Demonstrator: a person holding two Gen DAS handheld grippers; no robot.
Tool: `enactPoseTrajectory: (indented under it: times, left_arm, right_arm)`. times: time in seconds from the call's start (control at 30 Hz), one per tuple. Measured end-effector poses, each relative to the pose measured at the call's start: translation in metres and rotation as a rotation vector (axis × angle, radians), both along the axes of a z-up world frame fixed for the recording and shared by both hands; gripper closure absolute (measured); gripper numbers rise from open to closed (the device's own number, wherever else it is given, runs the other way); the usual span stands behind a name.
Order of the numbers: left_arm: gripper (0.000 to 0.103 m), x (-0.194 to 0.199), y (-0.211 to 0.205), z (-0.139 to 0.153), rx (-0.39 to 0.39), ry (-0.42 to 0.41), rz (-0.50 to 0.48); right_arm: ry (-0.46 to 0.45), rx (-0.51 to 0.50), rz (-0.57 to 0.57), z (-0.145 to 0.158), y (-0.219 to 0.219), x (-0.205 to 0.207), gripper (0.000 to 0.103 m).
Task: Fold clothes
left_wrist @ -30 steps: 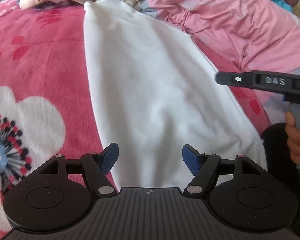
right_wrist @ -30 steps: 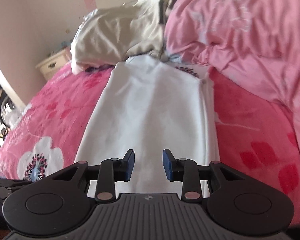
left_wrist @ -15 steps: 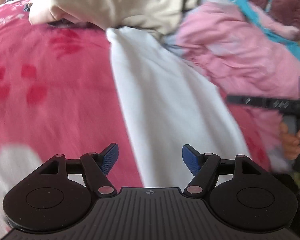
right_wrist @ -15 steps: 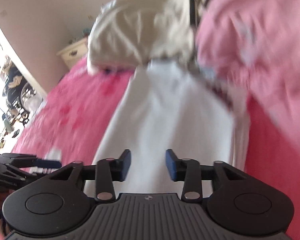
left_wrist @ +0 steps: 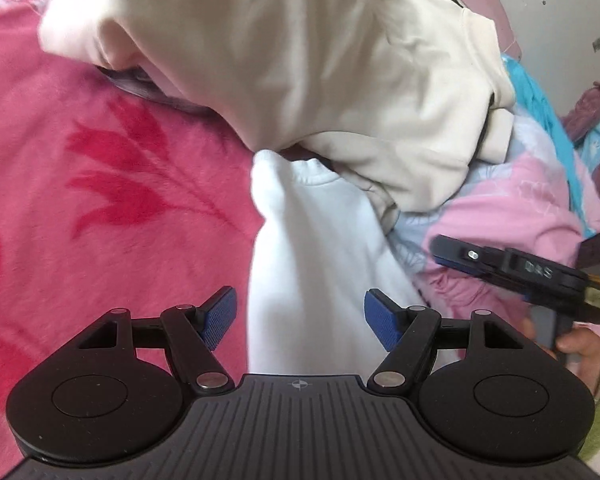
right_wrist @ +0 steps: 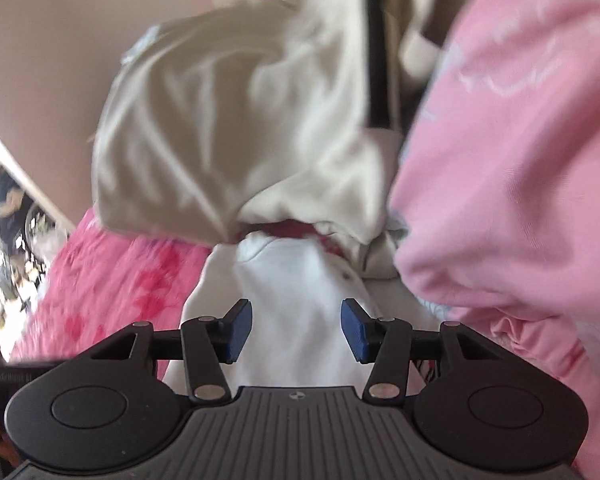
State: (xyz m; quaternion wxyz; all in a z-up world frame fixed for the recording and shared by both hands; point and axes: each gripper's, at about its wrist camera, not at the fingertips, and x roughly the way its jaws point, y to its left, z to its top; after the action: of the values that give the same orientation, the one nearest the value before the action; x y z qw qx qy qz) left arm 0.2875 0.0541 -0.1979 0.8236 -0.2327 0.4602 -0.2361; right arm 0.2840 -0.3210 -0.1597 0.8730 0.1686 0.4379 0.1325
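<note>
A white garment (left_wrist: 308,248) lies folded in a long strip on the pink bed cover, its collar end (left_wrist: 312,172) pointing away from me. My left gripper (left_wrist: 300,320) hovers open above the strip near its collar end, nothing between the blue pads. My right gripper (right_wrist: 296,330) also hangs over the white garment (right_wrist: 292,300); its jaws are opening and nothing is between them. In the left wrist view the right gripper (left_wrist: 500,266) shows from the side at the right, held by a hand (left_wrist: 580,346).
A cream sweatshirt (left_wrist: 300,64) is heaped just beyond the collar, overlapping it. A pink quilt (right_wrist: 512,160) rises on the right. The pink floral bed cover (left_wrist: 100,200) spreads to the left. Blue and maroon clothes (left_wrist: 592,128) lie at the far right.
Both grippers have travelled along the white strip toward its collar end, so the cream sweatshirt now looms close. The right gripper's jaws stand wider apart than before.
</note>
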Motion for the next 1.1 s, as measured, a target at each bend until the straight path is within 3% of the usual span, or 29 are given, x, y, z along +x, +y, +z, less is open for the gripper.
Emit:
enactPoseTrajectory:
  times: [0.1, 0.43, 0.57, 0.87, 1.0, 1.1]
  left_arm:
    - [0.032, 0.008, -0.006, -0.003, 0.026, -0.031, -0.015]
    - [0.038, 0.033, -0.027, -0.027, -0.006, -0.053, -0.052]
    - [0.048, 0.041, -0.026, -0.033, -0.008, -0.077, -0.033]
    - [0.059, 0.059, -0.023, -0.042, -0.056, -0.082, 0.037]
    - [0.077, 0.060, -0.028, -0.041, -0.010, -0.103, 0.058]
    - [0.077, 0.060, -0.029, -0.040, 0.000, -0.105, 0.065]
  right_arm:
    - [0.033, 0.012, -0.020, -0.011, -0.003, 0.014, 0.049]
    - [0.102, -0.018, -0.033, -0.047, -0.004, 0.043, 0.048]
    - [0.097, -0.016, 0.002, -0.051, 0.002, 0.049, 0.048]
    - [0.104, -0.058, 0.025, -0.067, 0.019, 0.064, 0.047]
    - [0.114, -0.067, 0.048, -0.066, 0.019, 0.064, 0.060]
    - [0.117, -0.081, 0.057, -0.063, 0.019, 0.064, 0.063]
